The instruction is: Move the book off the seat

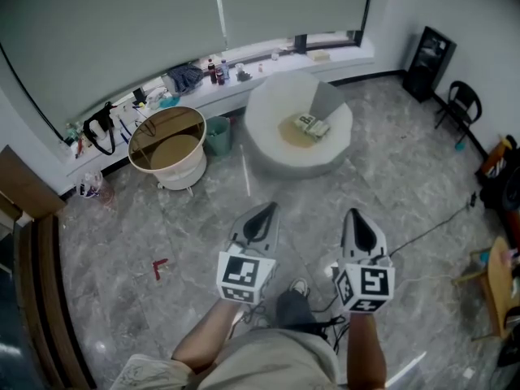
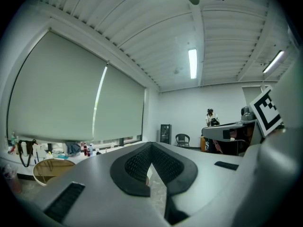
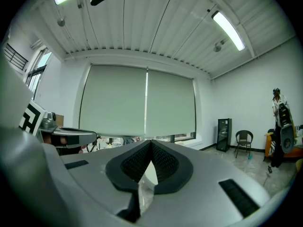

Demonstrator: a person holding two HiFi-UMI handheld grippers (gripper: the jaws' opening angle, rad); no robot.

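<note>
A small green-and-white book (image 1: 311, 126) lies on the round white seat (image 1: 268, 136) at the far middle of the head view, beside a grey backrest panel (image 1: 328, 99). My left gripper (image 1: 262, 214) and right gripper (image 1: 357, 220) hang side by side well short of the seat, over the marble floor, both pointing level toward it. Both are shut with nothing between the jaws. In the left gripper view the left gripper (image 2: 150, 161) has its tips closed, and the right gripper (image 3: 150, 156) looks the same in the right gripper view. The book is hidden in both gripper views.
A round tub (image 1: 168, 146) with a wood rim and a teal bin (image 1: 218, 134) stand left of the seat. A cluttered window ledge (image 1: 244, 78) runs behind. A black cabinet (image 1: 428, 62) and chair (image 1: 458, 106) stand far right. Cables (image 1: 422, 232) cross the floor; a red scrap (image 1: 159, 266) lies left.
</note>
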